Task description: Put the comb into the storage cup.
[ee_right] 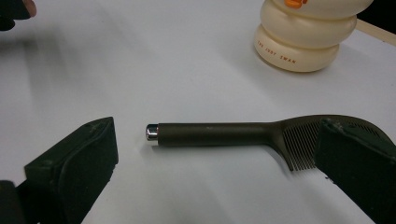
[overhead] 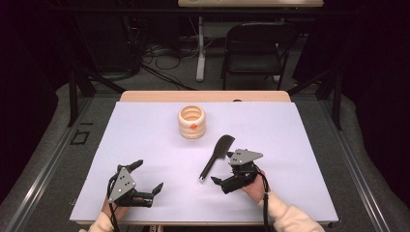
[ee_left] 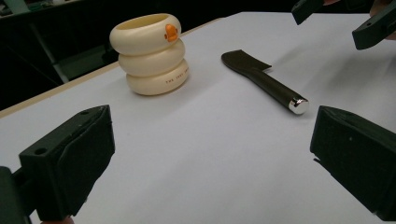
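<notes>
**Both grippers open, comb lying between the right jaws' reach**

Dark room behind, with a folding chair (overhead: 255,46) and loose cables on the grey floor; nearer, a white table (overhead: 145,145) carries everything in hand.

The right gripper (overhead: 223,170) sits low over the table, held by a hand in a cream sleeve (overhead: 285,217). Its jaws stand wide apart and grip nothing. Just ahead of them lies a dark comb (ee_right: 243,135), flat on the surface: in the right gripper view its handle runs crosswise between the two jaws, the silver end cap toward the left jaw, the toothed head partly behind the right jaw. Whether that jaw touches the teeth cannot be told. Beyond the comb, farther from this gripper, stands a cream holder of three stacked rings (ee_right: 303,35) with an orange mark near its top and small lettering on its lowest ring.

The left gripper (overhead: 147,180) rests well apart from the right one, its jaws also spread wide and empty. From its own view the comb (ee_left: 264,81) lies ahead and to its right, cap end nearest, and the ringed holder (ee_left: 150,53) stands ahead and to its left, upright, clear of the comb.
</notes>
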Demonstrator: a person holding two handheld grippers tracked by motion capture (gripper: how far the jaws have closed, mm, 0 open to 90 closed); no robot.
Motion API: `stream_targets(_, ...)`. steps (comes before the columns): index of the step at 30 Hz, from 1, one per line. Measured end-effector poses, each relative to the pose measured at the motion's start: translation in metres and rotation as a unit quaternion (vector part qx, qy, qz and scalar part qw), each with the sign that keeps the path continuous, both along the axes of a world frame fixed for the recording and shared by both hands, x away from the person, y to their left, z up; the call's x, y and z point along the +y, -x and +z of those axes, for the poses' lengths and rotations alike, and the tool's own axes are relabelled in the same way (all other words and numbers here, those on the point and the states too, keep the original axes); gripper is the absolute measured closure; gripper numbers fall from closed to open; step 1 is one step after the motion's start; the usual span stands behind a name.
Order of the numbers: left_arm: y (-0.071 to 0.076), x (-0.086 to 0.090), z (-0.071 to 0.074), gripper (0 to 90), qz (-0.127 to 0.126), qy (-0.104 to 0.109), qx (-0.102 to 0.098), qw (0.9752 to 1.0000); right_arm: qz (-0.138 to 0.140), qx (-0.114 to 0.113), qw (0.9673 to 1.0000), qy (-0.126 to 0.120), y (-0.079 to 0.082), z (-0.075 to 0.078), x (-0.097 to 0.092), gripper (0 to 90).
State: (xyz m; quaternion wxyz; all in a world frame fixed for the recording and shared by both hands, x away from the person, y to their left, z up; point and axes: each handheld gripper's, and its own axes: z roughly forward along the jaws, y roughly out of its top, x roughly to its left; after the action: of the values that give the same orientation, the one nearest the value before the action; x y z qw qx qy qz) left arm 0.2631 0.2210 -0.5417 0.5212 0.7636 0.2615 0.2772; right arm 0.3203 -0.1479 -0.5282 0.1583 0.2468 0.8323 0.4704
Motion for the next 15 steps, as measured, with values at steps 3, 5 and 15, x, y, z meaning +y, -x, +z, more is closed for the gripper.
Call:
stream_targets(3,0.000,0.000,0.000,0.0,0.000,0.000,0.001,1.0000,0.002,0.002,1.0000,0.002,-0.002,-0.001,0.003,0.0)
stream_targets(5,0.000,0.000,0.000,0.0,0.000,0.000,0.001,1.0000,0.001,0.003,1.0000,0.002,-0.003,-0.001,0.005,0.0)
stream_targets(15,-0.001,0.000,0.000,0.0,0.000,0.003,0.006,1.0000,0.003,0.006,1.0000,0.006,-0.007,-0.003,0.011,0.0)
